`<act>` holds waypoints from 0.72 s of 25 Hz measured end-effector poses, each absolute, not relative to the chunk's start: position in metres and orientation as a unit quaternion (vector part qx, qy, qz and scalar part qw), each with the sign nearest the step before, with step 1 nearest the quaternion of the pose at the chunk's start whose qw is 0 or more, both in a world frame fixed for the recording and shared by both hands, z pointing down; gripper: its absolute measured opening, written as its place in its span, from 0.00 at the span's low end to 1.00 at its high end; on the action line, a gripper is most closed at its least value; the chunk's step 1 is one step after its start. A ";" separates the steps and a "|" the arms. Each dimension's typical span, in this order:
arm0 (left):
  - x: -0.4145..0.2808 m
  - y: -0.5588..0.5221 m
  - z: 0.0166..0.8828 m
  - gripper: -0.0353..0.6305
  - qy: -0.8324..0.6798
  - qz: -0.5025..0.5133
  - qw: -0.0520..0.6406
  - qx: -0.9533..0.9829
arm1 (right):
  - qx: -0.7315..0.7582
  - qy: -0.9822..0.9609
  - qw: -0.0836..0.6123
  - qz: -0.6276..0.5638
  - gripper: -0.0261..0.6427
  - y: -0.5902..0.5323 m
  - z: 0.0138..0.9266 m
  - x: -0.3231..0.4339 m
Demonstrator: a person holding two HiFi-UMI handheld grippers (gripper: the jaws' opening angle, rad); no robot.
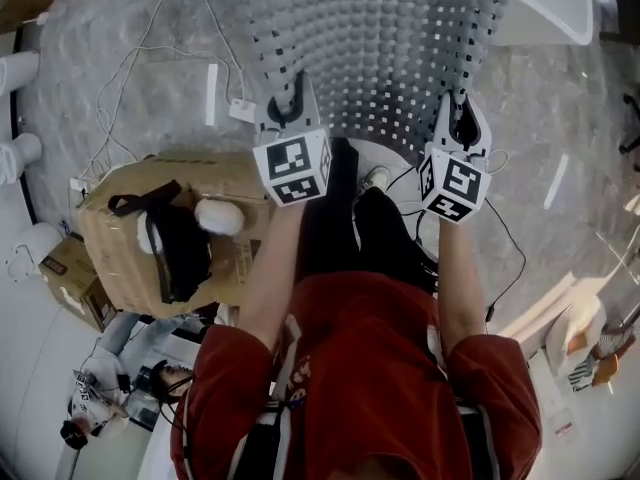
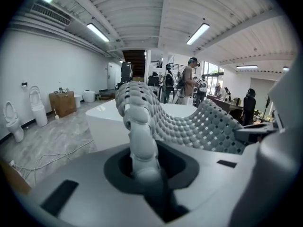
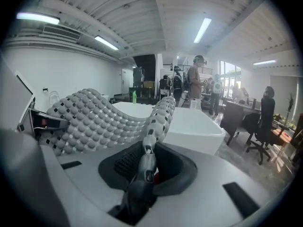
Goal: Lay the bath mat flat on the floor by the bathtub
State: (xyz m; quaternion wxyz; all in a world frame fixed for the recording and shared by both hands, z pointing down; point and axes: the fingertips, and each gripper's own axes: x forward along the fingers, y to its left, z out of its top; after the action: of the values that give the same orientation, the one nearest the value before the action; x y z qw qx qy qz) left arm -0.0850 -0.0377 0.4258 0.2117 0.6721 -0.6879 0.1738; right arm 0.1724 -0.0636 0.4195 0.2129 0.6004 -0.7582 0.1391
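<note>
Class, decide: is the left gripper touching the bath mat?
Touching. In the left gripper view, the left gripper is clamped on the bath mat, whose edge rises from between its jaws.

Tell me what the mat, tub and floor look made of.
The bath mat: likely soft rubber or PVC, matte grey; it has moulded bumps and square holes, and it sags and curls. The bathtub: smooth glossy white; acrylic or enamel, can't tell which. The floor: grey and veined, stone-look tile or vinyl, with a faint sheen.

Left hand-held gripper [image 1: 287, 109] and right hand-held gripper [image 1: 462, 118] abreast, jaws clamped.
</note>
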 end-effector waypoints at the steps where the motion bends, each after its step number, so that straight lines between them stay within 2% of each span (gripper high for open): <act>1: -0.090 -0.041 0.438 0.16 -0.687 0.179 0.217 0.670 | 0.599 -0.757 0.218 0.146 0.17 -0.067 0.432 0.168; 18: -0.140 -0.084 0.656 0.16 -0.662 0.232 0.300 0.647 | 0.559 -0.744 0.315 0.186 0.17 -0.121 0.634 0.119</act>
State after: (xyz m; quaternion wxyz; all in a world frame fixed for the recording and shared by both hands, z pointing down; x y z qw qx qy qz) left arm -0.1397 -0.0845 0.6559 0.3000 0.6465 -0.6620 0.2318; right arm 0.1187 -0.1211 0.6340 0.3145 0.5589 -0.7444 0.1860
